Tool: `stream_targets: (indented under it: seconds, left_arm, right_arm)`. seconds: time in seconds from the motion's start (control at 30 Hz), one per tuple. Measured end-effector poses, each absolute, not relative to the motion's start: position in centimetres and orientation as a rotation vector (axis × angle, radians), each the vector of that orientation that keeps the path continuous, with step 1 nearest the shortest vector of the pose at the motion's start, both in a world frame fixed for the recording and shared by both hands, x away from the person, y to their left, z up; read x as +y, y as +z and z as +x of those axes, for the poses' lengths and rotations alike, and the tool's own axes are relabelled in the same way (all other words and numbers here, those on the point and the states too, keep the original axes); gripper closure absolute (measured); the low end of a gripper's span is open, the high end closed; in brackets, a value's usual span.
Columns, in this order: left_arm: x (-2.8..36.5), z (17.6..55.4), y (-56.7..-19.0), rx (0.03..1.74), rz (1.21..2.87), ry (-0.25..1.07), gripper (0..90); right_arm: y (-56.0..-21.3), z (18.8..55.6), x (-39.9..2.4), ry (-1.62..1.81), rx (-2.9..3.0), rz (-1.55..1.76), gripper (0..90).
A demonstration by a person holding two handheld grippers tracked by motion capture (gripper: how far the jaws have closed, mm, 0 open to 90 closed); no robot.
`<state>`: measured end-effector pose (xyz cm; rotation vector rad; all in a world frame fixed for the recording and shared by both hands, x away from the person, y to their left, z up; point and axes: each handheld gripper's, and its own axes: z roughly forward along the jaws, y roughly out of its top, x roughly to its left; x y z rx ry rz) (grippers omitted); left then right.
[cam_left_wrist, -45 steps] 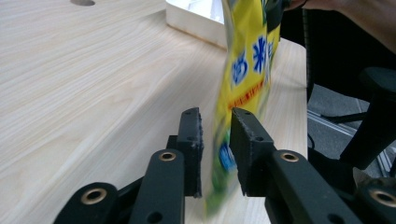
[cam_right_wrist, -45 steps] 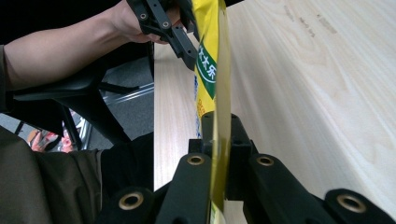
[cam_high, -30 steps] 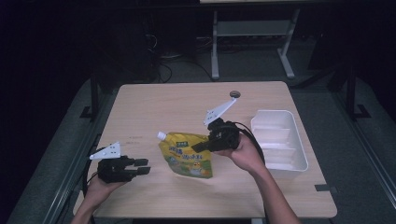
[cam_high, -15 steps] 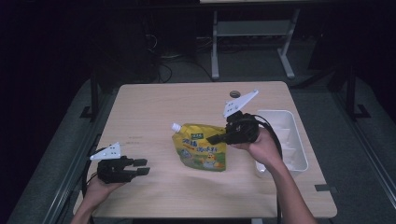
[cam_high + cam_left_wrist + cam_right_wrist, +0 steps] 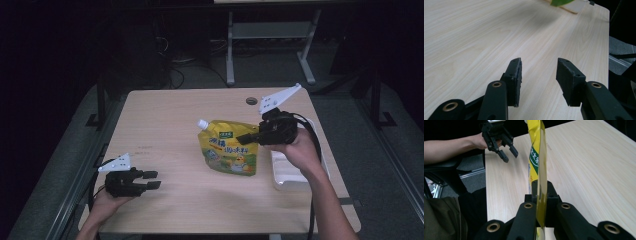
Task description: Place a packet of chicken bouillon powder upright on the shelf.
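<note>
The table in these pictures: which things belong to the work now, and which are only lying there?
In use:
- yellow pouch, clamped in the right hand-held gripper
- white tray, beside it

Not in use:
- left hand-held gripper, open on nothing
- round dark disc near the table's far edge

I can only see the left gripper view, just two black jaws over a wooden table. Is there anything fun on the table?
Observer: Yes, a yellow pouch with a white cap.
Operator: Who has it?
Observer: The right gripper is shut on its edge.
Operator: Is it lying flat?
Observer: No, it hangs lifted off the table.
Operator: Anything else there?
Observer: A white tray sits beside the pouch, under the right hand.
</note>
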<state>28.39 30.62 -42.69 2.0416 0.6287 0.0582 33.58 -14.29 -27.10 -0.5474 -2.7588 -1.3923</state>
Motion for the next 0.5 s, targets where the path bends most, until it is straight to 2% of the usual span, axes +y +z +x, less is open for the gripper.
stream_targets:
  seconds: [0.5]
  left_arm:
    - [31.1,28.5,-42.9,0.642,2.039,0.058,54.4]
  right_arm:
    - [-25.7,33.4,-18.7,-1.420,-2.777,-0.682,89.6]
